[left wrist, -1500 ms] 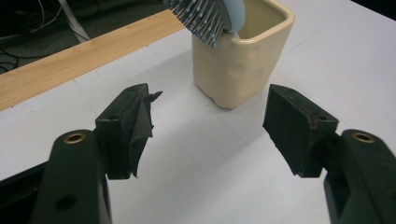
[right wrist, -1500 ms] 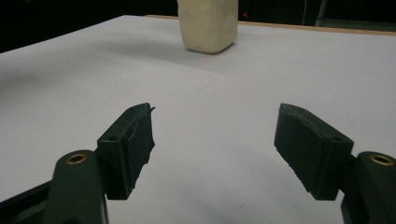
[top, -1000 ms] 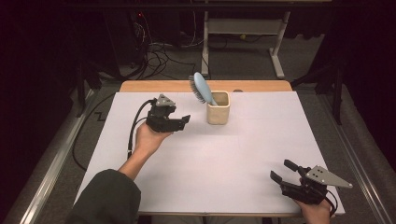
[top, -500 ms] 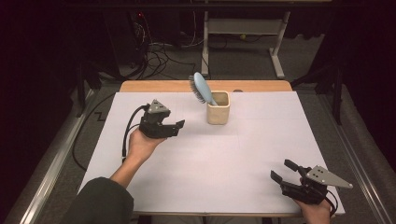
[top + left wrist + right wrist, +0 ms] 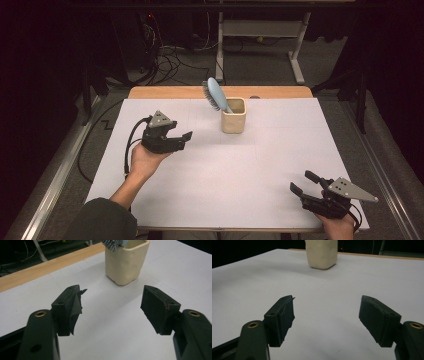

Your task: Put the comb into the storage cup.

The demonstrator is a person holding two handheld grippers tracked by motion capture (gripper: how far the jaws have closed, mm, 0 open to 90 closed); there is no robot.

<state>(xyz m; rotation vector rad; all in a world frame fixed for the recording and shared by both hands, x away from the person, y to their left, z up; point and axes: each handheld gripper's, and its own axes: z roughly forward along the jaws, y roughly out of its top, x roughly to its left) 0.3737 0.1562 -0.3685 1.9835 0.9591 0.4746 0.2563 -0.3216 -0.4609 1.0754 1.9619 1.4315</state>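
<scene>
Standing in cup (image 5: 233,116), hairbrush (image 5: 215,93) handle hidden; bristles cropped in left gripper view.

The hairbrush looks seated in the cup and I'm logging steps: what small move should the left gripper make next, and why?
Probably draw the left gripper back toward the person: its jaws are open and empty, and the hairbrush stands in the cream cup, apart from it.

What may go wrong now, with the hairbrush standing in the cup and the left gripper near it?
1. The blue hairbrush leans out over the rim of the cream cup, so a nudge might tip the cup or drop the brush.
2. The left gripper is open and points at the cup; if it closes on the cup wall, the cup may slide on the smooth white table.
3. The right gripper sits far off, probably too far to steady anything.
</scene>
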